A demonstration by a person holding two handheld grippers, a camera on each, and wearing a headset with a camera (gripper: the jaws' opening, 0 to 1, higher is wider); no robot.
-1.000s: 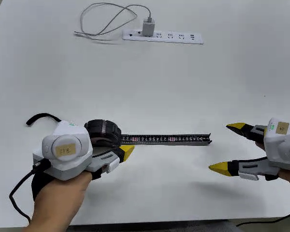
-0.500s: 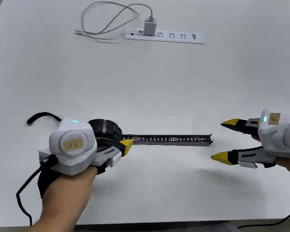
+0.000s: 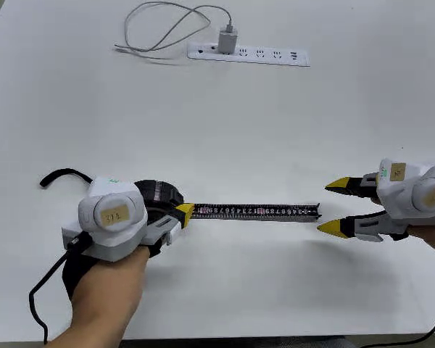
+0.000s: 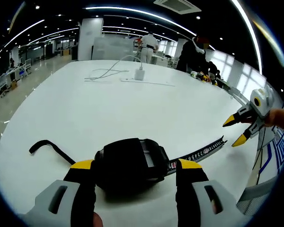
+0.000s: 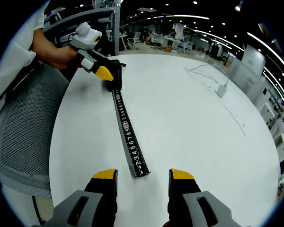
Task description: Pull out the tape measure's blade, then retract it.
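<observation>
On the near left of the white table (image 3: 275, 130): tape measure (image 3: 158, 197), black round case, clamped between the jaws of the left hand-held gripper (image 4: 136, 166), one yellow tip on each side of the case.

Across the near middle: blade (image 3: 257, 212), dark with pale numerals, lying flat and running right from the case.

At the near right: right hand-held gripper (image 3: 333, 206), jaws apart and holding nothing, its yellow tips just beside the blade's free end, one to each side.

At the far edge: power strip (image 3: 246, 54) with a charger (image 3: 227, 36) plugged in and a looped cable (image 3: 159, 29). At the left: black strap (image 3: 61, 175) trailing from behind the case.

Progress, as judged: pull-out looks done or nearly so, with a good run of blade out of the case. Retraction is not begun.

Not made out: the end hook is too small to read. The left hand-held gripper covers much of the case in the head view. No lock or brake control is visible, so whether the blade is locked cannot be told.
</observation>
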